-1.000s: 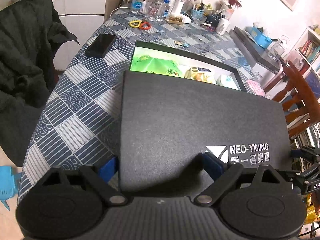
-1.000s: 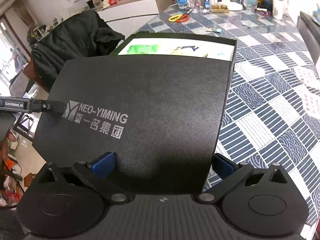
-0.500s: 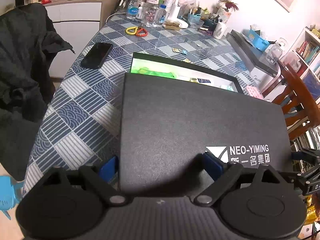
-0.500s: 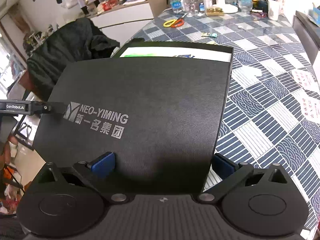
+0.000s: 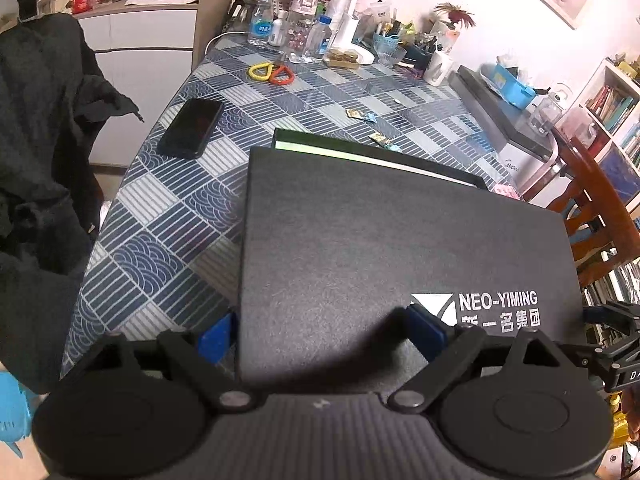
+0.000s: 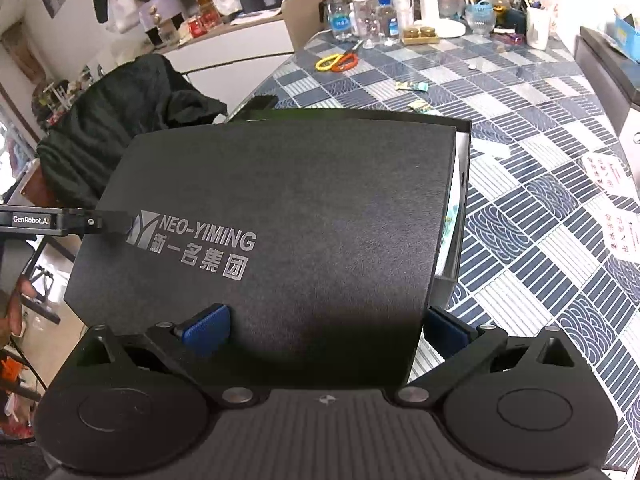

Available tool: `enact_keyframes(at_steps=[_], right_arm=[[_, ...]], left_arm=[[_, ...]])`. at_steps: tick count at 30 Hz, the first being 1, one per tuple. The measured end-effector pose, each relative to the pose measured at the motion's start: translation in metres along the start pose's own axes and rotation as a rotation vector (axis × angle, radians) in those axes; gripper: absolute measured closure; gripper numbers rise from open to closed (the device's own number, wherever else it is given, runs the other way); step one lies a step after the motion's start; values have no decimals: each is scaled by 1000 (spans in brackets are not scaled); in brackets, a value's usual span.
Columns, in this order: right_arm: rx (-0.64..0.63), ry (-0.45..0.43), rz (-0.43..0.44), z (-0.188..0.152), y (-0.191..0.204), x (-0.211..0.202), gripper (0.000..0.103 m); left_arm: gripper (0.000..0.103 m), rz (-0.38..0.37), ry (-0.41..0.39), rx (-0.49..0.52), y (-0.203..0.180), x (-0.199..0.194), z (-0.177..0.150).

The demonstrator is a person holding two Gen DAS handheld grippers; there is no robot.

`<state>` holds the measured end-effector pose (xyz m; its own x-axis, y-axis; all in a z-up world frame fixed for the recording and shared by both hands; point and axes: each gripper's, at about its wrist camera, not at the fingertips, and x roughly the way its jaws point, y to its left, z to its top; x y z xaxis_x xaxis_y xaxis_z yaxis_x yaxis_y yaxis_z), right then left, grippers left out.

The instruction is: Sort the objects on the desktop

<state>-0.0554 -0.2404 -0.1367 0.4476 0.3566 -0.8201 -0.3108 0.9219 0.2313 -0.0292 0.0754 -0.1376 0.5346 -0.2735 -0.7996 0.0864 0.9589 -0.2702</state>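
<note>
A black box lid (image 5: 400, 248) printed NEO-YIMING is held over the black box base (image 5: 360, 152) on the patterned table. It almost covers the base; only a thin strip of the contents shows at the far edge. My left gripper (image 5: 320, 332) is shut on one corner of the lid. My right gripper (image 6: 324, 326) is shut on the other near corner of the lid (image 6: 280, 216), and the base's right wall (image 6: 460, 184) shows beside it.
A black phone (image 5: 192, 128) lies left of the box. Yellow and orange scissors (image 5: 272, 74), small wrappers (image 5: 362, 115), bottles and cups (image 5: 296, 36) are farther back. A dark jacket (image 5: 44, 152) hangs at the left, a wooden chair (image 5: 592, 208) at the right.
Both grippers have carried the lid forward over the base. The green and yellow contents seen before are now nearly hidden.
</note>
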Motion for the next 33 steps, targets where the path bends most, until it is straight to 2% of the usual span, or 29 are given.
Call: enact_keyframes(at_steps=[18,33], right_arm=[[24,-21,-42,38,-16,23,0],[24,-27,-44,76,-43,54,0]], left_arm=[[0,-34,-4,12,3,37,41],[0,-28,-18,-36,6,76,75]])
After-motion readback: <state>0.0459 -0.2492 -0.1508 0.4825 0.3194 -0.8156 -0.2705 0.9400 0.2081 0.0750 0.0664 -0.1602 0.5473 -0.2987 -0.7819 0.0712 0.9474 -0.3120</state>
